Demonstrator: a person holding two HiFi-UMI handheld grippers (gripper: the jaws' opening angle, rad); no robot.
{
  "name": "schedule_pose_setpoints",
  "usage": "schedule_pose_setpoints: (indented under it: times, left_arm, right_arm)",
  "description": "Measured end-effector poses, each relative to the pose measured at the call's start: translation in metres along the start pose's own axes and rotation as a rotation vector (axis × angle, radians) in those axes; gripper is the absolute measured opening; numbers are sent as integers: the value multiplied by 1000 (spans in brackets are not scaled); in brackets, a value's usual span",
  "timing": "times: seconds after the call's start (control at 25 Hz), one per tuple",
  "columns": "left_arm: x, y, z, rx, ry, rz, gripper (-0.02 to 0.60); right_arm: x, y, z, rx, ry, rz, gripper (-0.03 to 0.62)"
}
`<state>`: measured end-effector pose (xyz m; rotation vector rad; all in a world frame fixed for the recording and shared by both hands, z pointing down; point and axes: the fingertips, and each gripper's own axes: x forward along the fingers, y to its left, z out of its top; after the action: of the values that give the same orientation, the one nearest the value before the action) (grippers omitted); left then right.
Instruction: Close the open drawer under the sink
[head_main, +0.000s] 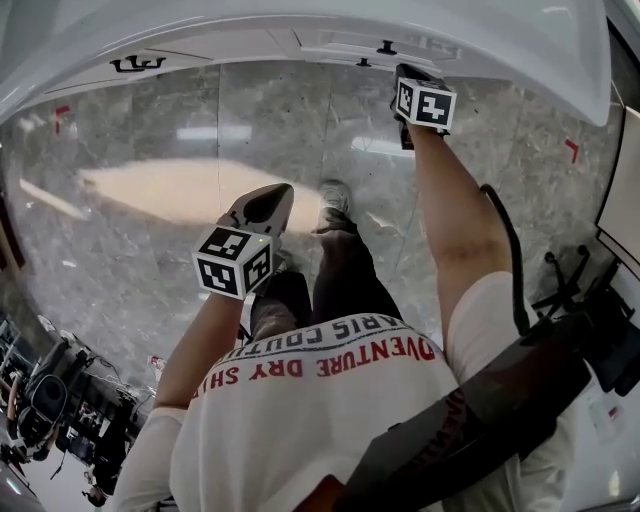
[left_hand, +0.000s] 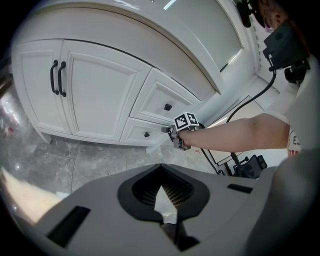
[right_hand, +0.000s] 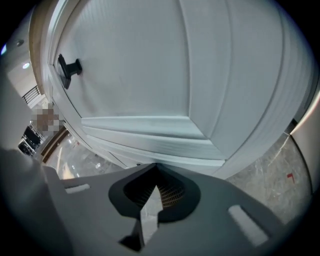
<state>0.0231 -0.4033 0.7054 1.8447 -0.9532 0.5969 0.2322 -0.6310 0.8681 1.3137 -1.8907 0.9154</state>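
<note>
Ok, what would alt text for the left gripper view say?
A person's bare arm holds the right gripper against the edge of the lower drawer of a white cabinet on a grey stone floor. The left gripper, jaws together and empty, fills the foreground.

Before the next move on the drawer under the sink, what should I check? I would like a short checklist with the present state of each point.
1. Is the right claw shut and empty? Ok.
2. Does the right claw point at the drawer front from close by? Ok. Whether it really touches: cannot tell.
3. Is the knob out of the right claw's path? Ok, it sits well off to one side.
4. Is the left claw shut, empty and away from the cabinet? Ok.
5. Is the drawer fully shut? Cannot tell.
</note>
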Motion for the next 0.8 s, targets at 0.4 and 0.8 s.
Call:
schedule_pose_setpoints:
  times: [0.4,0.8]
  left_arm:
    - [-20,-35,22,64,-73,-64,2]
    - [-183,-111,22,298,-201,-197,2]
  right_arm:
    - [-137,106,10,-8,-146,354,0]
    - [-406,269,-21,-91,-280,503,0]
